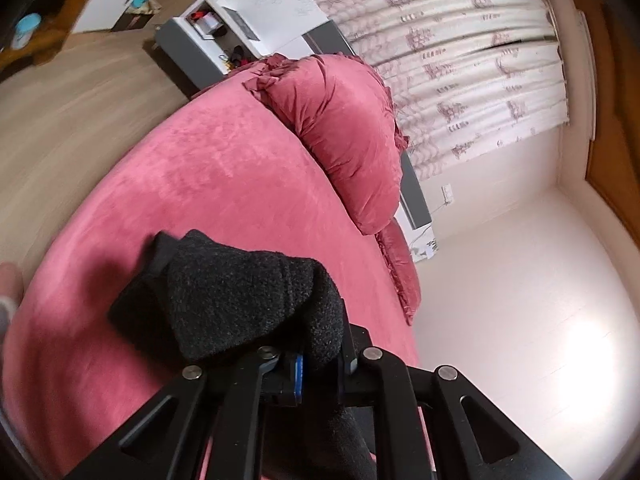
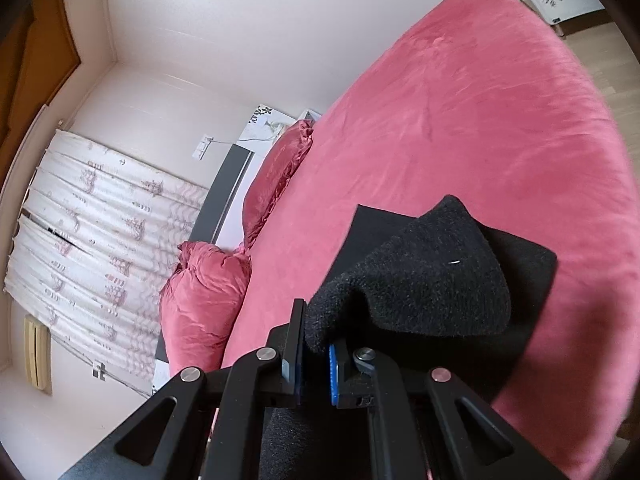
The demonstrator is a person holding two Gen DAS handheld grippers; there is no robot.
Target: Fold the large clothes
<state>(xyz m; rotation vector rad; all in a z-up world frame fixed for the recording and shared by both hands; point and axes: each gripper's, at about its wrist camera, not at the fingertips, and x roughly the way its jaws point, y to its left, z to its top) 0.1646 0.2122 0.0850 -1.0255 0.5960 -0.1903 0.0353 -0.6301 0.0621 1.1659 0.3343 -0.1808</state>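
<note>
Both grippers clamp the black fleece garment: left gripper and right gripper each pinch a bunched edge above the pink bed. Bare bedding stretches toward the pillows; the bed's edge meets wooden floor.

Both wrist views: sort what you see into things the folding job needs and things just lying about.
Belongs to the job:
- black garment, pinched in both grippers
- left gripper
- right gripper
- pink bed, the folding surface

Just lying about:
- pink pillows
- curtain
- blue-lidded jar
</note>
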